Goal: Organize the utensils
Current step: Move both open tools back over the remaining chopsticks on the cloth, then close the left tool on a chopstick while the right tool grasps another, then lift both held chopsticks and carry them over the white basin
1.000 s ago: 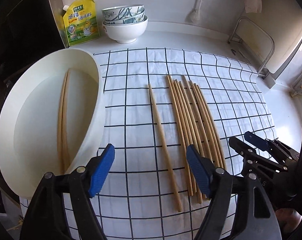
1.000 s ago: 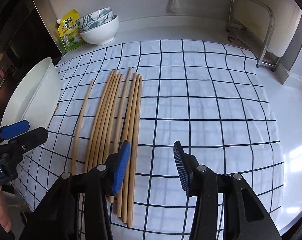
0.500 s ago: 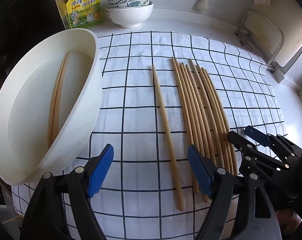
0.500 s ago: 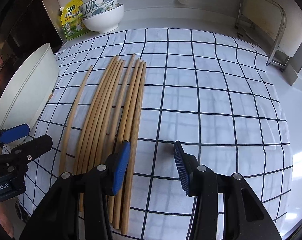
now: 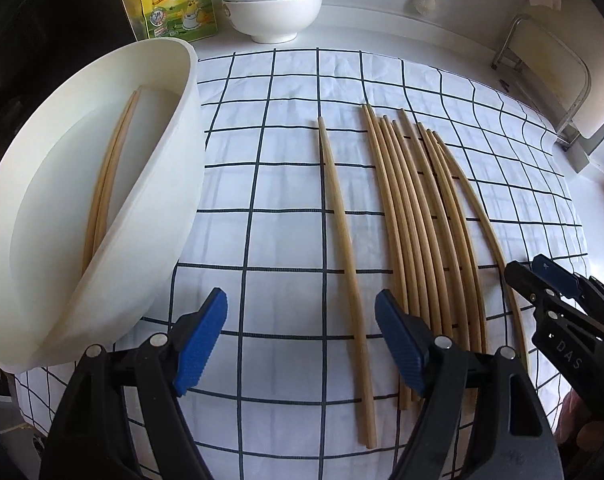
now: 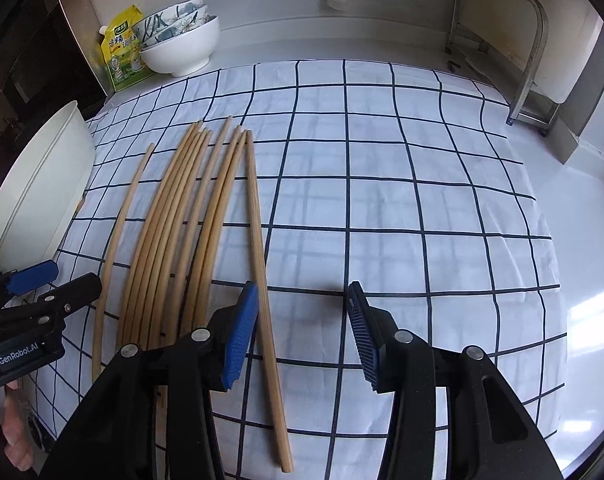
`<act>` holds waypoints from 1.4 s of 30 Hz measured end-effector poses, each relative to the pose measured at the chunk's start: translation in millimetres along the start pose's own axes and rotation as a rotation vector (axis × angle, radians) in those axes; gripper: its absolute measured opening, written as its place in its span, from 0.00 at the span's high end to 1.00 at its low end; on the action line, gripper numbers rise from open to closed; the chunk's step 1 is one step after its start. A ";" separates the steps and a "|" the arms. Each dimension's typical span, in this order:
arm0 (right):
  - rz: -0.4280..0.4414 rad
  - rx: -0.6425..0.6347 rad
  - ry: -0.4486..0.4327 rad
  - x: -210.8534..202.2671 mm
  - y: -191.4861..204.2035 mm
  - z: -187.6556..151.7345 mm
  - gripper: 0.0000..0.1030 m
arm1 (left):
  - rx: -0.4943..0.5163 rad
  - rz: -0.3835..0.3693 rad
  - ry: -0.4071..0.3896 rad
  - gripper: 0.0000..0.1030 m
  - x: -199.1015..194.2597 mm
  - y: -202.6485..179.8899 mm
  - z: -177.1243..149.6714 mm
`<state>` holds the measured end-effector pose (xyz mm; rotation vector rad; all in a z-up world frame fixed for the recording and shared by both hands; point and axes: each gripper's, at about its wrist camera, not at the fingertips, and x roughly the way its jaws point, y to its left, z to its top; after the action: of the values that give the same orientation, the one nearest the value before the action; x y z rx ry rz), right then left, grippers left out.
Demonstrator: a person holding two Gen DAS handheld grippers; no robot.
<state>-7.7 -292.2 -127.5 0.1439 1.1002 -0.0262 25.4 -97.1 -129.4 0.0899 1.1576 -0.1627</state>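
Wooden chopsticks (image 5: pixel 417 216) lay mid-frame on the checked cloth (image 5: pixel 262 184); left gripper (image 5: pixel 300 340) and right gripper (image 6: pixel 302 328) fingers spread wide, empty.

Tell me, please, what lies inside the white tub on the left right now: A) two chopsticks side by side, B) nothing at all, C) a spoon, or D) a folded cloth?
A: the left wrist view shows two chopsticks lying side by side inside the white tub.
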 end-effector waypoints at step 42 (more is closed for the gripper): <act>0.047 -0.077 -0.007 -10.5 16.3 8.6 0.94 | 0.021 -0.074 0.032 0.93 -4.2 -20.1 19.3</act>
<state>-3.3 -277.7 -112.7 0.1008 1.0894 0.0578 37.7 -119.5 -117.6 0.0688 1.1923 -0.2393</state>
